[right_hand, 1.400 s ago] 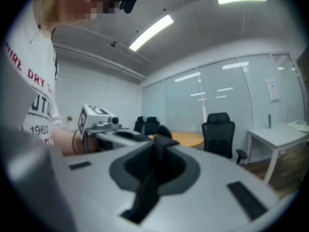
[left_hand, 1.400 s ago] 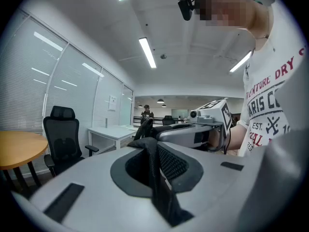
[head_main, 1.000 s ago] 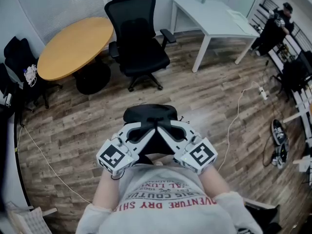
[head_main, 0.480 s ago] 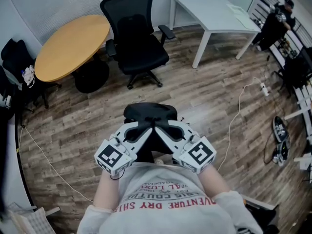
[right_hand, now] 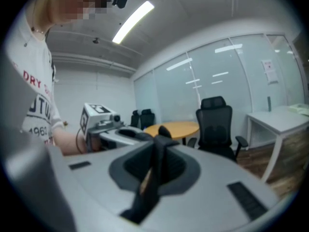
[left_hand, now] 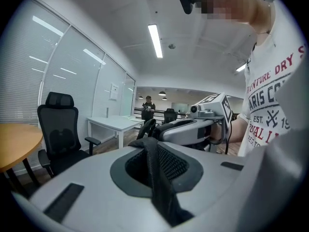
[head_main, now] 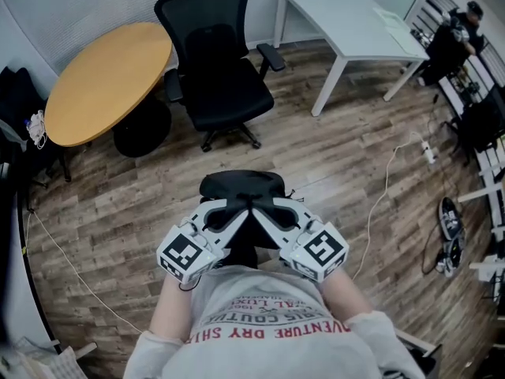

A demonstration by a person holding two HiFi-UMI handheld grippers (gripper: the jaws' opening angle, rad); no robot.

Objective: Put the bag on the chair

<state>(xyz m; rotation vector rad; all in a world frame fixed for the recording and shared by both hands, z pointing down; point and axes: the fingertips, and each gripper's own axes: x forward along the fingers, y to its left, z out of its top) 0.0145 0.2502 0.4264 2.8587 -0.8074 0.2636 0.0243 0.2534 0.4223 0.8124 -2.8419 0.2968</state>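
Observation:
A black bag [head_main: 241, 186] hangs in front of the person's chest, carried by its straps. My left gripper [head_main: 235, 209] is shut on a black strap [left_hand: 157, 173]. My right gripper [head_main: 267, 209] is shut on the other strap [right_hand: 152, 178]. The two sets of jaws meet tip to tip above the bag. The black office chair [head_main: 213, 61] stands some way ahead on the wood floor, its seat bare. The chair [left_hand: 58, 134] lies left of the jaws in the left gripper view, and the chair [right_hand: 215, 124] lies to their right in the right gripper view.
A round wooden table [head_main: 106, 77] stands left of the chair and a white desk [head_main: 347, 22] right of it. A white cable [head_main: 387, 180] and shoes [head_main: 451, 227] lie on the floor at the right. A person [head_main: 454, 38] stands far right.
The whole view has shifted: the person has moved a little across the room with the bag, and the chair and table sit further left. Both grippers keep their hold on the straps.

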